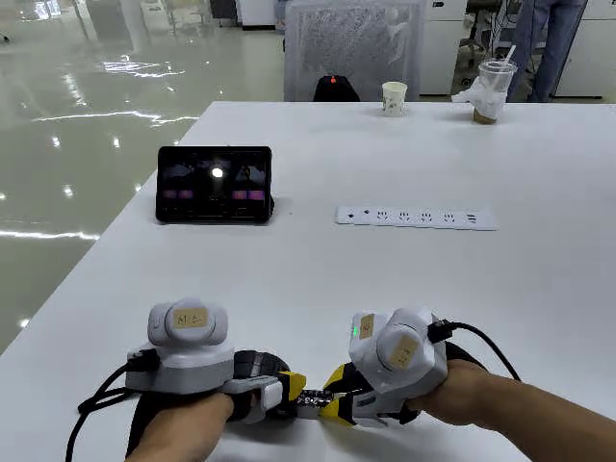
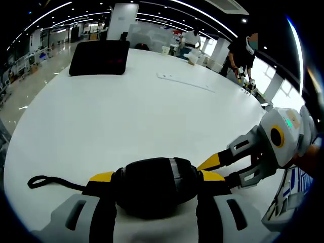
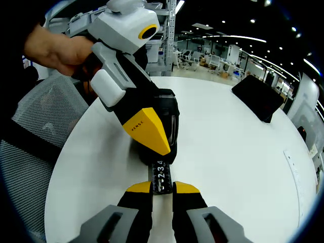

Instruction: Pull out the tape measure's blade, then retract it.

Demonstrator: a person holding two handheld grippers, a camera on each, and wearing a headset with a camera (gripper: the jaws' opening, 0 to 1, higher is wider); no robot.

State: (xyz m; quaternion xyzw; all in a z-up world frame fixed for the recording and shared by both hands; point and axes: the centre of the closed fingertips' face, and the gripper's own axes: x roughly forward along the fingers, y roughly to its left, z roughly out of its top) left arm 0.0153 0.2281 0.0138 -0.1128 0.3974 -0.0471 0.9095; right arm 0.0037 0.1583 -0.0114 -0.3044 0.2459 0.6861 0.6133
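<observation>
- Clamping tape measure [image 3: 164,119] case: left gripper [image 2: 157,177] fingers.
- Pinched on short blade [image 3: 160,178]: right gripper [image 3: 162,188] fingers.
- White desk [image 1: 385,279], tablet [image 1: 214,183], power strip [image 1: 416,217]; glossy floor [image 1: 87,115].

The blade [image 3: 160,178], just out of the tape measure's case [image 3: 164,119], carries scale digits: 2, 3 and 4 can be read among the tick marks. On the left gripper [image 3: 162,125], the yellow fingertip [image 3: 146,129] against that case bears a small printed word — too fine to read. Above the case, a beige sticker [image 1: 192,317] on the left gripper's housing and another sticker [image 1: 403,349] on the right gripper [image 1: 332,395] carry marks — illegible.
</observation>
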